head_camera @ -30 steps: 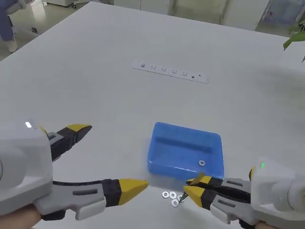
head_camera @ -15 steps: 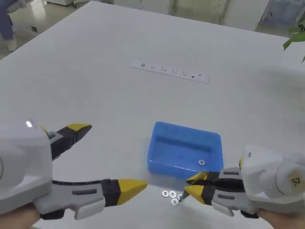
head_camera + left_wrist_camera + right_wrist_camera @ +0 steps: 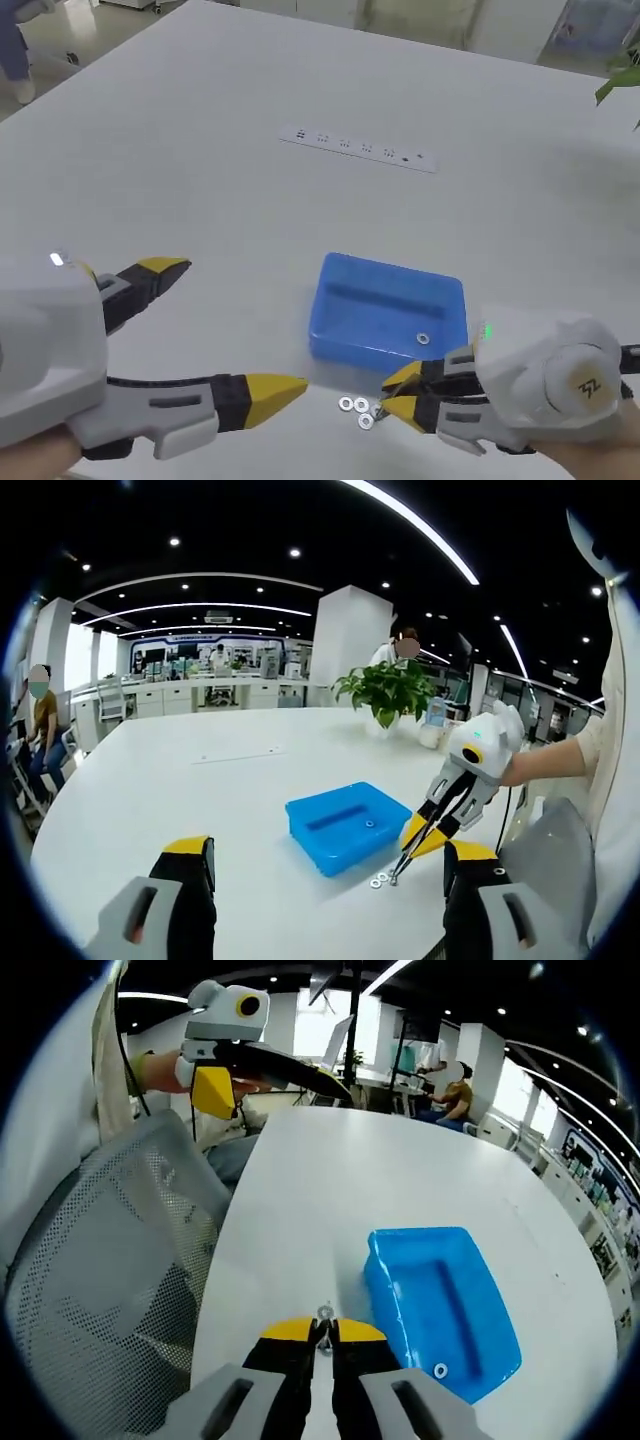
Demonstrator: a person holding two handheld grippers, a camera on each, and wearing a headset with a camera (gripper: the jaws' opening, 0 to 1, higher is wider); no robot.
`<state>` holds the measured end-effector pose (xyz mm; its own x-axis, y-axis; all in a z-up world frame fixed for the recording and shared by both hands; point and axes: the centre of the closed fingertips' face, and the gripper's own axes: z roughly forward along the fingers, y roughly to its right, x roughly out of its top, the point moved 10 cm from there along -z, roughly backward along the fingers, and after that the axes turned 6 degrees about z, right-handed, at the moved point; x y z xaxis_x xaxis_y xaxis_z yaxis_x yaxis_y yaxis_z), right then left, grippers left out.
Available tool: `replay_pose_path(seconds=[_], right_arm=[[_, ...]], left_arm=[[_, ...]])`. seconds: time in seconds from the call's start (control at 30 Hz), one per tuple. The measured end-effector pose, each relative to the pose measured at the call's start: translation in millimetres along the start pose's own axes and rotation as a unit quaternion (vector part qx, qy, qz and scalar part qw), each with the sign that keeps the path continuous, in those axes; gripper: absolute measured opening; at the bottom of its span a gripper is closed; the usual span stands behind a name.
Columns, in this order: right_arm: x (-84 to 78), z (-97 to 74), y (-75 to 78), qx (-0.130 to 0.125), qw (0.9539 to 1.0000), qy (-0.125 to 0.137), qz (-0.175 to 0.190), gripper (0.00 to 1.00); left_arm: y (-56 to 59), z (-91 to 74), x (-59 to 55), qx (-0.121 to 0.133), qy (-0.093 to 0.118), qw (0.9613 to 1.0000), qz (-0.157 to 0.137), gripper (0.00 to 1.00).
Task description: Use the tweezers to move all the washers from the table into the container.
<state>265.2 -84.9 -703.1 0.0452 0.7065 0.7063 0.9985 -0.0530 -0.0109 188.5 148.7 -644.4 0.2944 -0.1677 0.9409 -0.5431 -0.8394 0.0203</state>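
Nearest on the left, the left gripper (image 3: 220,330) is wide open with nothing in it. It hangs over the white table (image 3: 200,180). Nearest on the right, the right gripper (image 3: 396,391) is squeezed tight on the tweezers (image 3: 408,855). In the right gripper view a grey mesh chair (image 3: 100,1260) is at the table's edge, on the left of that view.

The tweezers point down, and their tips are right by the washers (image 3: 356,410). I cannot tell if the tips pinch one. Three washers lie close together on the table, just in front of the box (image 3: 390,300). In the right gripper view one of them sits just past the tweezer tips, with the box beside it on the right.

The box is blue and shallow. A lone washer (image 3: 423,339) lies inside it, near the front right corner.

Farther back on the table is a white power strip (image 3: 358,150), well away from the box. In the left gripper view a green plant (image 3: 385,690) stands at the far end of the table.
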Motion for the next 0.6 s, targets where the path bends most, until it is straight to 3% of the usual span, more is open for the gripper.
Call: replay_pose_path(seconds=[0.17, 0.47, 0.6], right_arm=[[-1.6, -2.9, 2.8, -0.011, 0.9999, 0.002, -0.001, 0.02], [9.0, -26.2, 5.0, -0.006, 0.9972, 0.059, 0.047, 0.02], [15.8, -36.0, 6.7, -0.012, 0.9967, 0.065, 0.046, 0.02]], left_arm=[[0.0, -0.4, 1.0, -0.001, 0.006, 1.0000, -0.001, 0.97], [-1.4, -2.7, -0.8, 0.002, 0.007, 1.0000, -0.003, 0.97], [-1.8, -3.9, 0.0, 0.002, 0.008, 1.0000, 0.001, 0.97]])
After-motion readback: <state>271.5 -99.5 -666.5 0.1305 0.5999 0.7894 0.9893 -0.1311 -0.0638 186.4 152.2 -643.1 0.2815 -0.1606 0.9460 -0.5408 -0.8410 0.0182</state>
